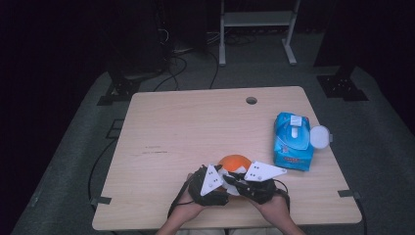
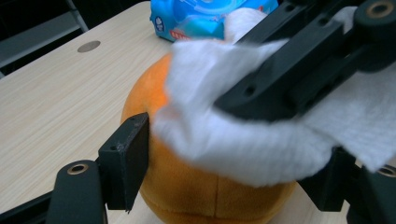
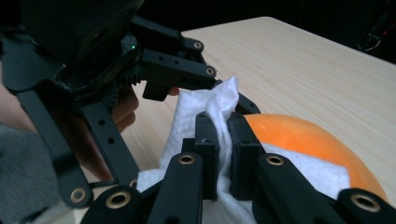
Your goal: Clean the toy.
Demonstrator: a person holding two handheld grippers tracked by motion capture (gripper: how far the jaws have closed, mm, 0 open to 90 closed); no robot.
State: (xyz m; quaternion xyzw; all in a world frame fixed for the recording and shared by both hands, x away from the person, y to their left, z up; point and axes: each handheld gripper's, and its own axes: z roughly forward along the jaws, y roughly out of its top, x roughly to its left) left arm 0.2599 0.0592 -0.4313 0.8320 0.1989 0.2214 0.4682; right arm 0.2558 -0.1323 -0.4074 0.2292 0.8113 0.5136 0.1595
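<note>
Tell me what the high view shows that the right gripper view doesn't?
Only the high view has the blue wipes pack, its round white lid open beside it, and the hole in the table. Only the right gripper view shows close up the right gripper shut on the white wipe. Both show the orange plush ball, the wooden table and the left gripper.
</note>
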